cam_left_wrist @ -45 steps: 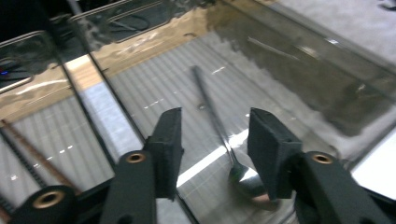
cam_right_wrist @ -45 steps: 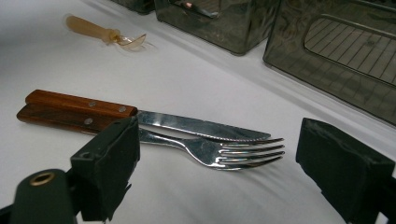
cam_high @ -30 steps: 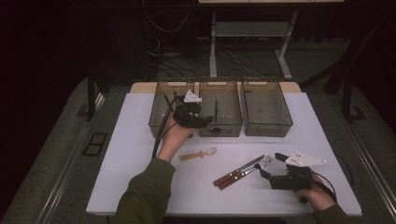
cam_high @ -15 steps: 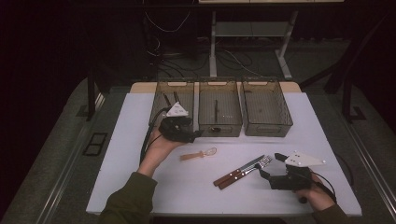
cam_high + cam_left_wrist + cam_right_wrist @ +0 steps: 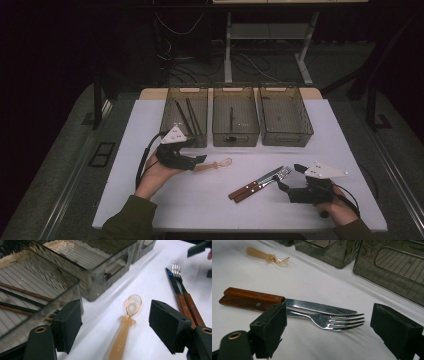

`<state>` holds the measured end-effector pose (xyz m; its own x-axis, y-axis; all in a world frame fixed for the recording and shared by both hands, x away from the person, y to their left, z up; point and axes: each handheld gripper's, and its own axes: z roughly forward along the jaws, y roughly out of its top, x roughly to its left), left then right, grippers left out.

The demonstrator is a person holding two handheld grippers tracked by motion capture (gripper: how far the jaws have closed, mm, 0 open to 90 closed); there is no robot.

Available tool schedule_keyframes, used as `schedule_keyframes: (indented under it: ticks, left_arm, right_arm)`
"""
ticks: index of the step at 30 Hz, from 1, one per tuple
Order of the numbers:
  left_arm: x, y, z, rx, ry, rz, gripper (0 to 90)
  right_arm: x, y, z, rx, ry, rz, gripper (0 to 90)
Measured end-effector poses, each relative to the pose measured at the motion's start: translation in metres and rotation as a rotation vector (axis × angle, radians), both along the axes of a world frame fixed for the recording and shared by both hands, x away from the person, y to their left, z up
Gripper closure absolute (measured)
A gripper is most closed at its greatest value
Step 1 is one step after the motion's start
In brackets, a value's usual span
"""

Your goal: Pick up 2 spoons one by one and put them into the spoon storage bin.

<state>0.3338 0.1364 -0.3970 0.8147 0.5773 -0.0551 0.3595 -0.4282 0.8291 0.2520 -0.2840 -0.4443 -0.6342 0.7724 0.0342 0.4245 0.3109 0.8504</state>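
My left gripper (image 5: 199, 160) sat left of centre in the high view, low over the white surface (image 5: 200, 205), its jaws wide and having just been opening, with the handle of the translucent orange spoon (image 5: 126, 325) lying on the surface between them and neither pad pressing on it. In the left gripper view the spoon ran up the middle of the frame, bowl uppermost, flat on the surface. Crowding the left of that frame was the corner of the left bin (image 5: 186, 117), a smoky clear tray holding several long dark and brown sticks (image 5: 187, 115); its wall stood just beside my left pad, the closest obstacle I had. The middle bin (image 5: 235, 116) sat beside it with a thin dark utensil inside, and the right bin (image 5: 285, 116) completed the row across the upper middle of the high view. My right gripper (image 5: 286, 182) rested at the lower right, jaws wide with nothing gripped, pointing at the wood-handled knife (image 5: 287, 302) and fork (image 5: 329, 321), which lay side by side and touching. In the right gripper view the fork's tines lay between my pads, not touched by either. The pair was well apart from the spoon, with bare surface between them.
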Motion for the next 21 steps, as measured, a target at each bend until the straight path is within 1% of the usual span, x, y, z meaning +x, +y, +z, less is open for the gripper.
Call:
schedule_keyframes:
  ticks: [2,4,8,13,18,20,21]
  left_arm:
    - [-0.002,0.000,-0.004,0.003,0.006,-0.012,24.7]
    - [-0.004,0.000,-0.008,0.022,0.009,-0.020,24.2]
    - [-0.003,-0.001,-0.017,0.037,0.026,-0.041,23.8]
    - [-0.002,-0.006,-0.025,0.085,0.038,-0.073,24.1]
    - [-0.001,-0.010,-0.031,0.121,0.045,-0.090,27.5]
    - [0.001,-0.011,-0.034,0.148,0.042,-0.094,30.6]
    - [0.003,-0.012,-0.036,0.152,0.051,-0.091,31.3]
  right_arm:
    - [0.000,0.000,0.000,-0.001,-0.001,-0.002,13.9]
    - [-0.001,0.000,0.000,-0.001,-0.001,-0.002,13.9]
    - [-0.001,0.001,0.000,-0.003,-0.002,0.001,13.9]
    - [-0.001,0.000,0.001,0.001,-0.002,-0.005,13.9]
    - [-0.001,0.001,0.000,-0.007,-0.002,0.002,13.8]
    - [-0.001,0.001,0.000,-0.005,-0.001,0.002,13.9]
    - [-0.001,0.001,0.000,-0.005,-0.001,0.001,13.9]
